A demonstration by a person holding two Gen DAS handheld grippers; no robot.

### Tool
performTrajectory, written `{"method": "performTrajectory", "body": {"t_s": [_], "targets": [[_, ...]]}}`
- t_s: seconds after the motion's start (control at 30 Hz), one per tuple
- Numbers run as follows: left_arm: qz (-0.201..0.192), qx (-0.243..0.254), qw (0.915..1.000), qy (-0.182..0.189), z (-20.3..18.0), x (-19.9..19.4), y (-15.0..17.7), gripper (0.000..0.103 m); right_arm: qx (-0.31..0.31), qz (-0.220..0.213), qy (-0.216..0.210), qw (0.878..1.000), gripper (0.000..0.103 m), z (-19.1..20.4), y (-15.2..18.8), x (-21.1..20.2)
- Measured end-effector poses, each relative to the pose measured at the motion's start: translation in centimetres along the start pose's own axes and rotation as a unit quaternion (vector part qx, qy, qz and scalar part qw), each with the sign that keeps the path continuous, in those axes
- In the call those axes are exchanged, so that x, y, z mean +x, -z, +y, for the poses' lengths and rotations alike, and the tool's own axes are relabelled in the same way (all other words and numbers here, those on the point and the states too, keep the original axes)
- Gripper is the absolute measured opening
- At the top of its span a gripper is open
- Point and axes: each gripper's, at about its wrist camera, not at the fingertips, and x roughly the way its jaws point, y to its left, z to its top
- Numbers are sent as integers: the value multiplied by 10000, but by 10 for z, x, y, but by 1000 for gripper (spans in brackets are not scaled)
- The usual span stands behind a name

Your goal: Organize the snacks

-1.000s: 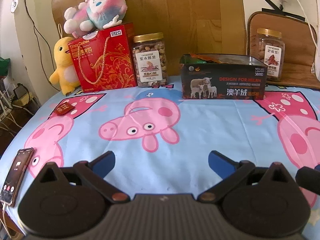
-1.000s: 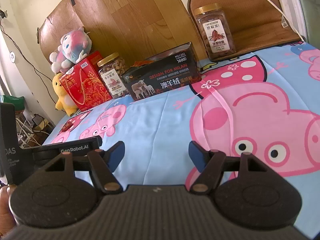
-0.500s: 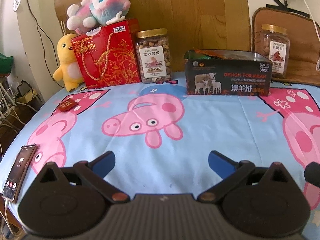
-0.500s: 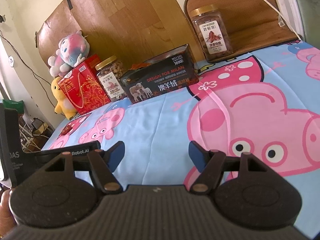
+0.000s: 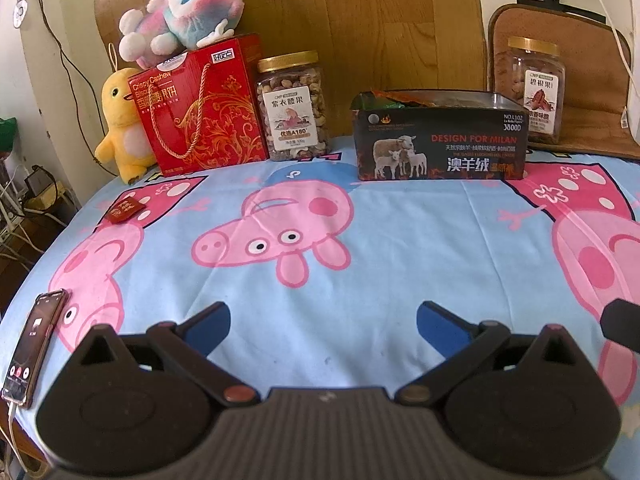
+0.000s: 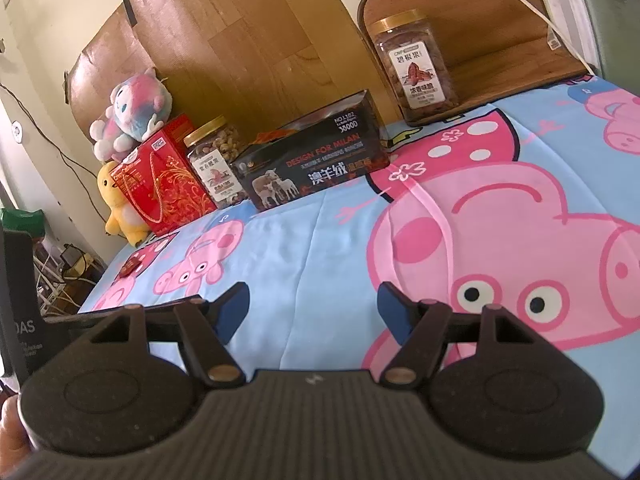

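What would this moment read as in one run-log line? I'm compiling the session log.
left gripper: open, empty | right gripper: open, empty | red snack packet: loose on cloth, far left | black tin: open, at back

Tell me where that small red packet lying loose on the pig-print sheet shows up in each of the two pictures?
Left wrist view: the small red packet lies at left, on the sheet, in front of the red gift box.
Right wrist view: it lies far left, near the sheet's edge, below the yellow duck.
Shared landmark: the black sheep-print tin, right of the packet in both.
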Motion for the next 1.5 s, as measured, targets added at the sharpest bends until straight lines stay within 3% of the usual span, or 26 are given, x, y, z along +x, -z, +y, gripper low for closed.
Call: {"method": "performTrajectory", "body": {"t_s": [1.5], "targets": [[-64,397,9992,70,-8,-1,4,103,100,-86,67,9999,73,-3,0,-2]]}}
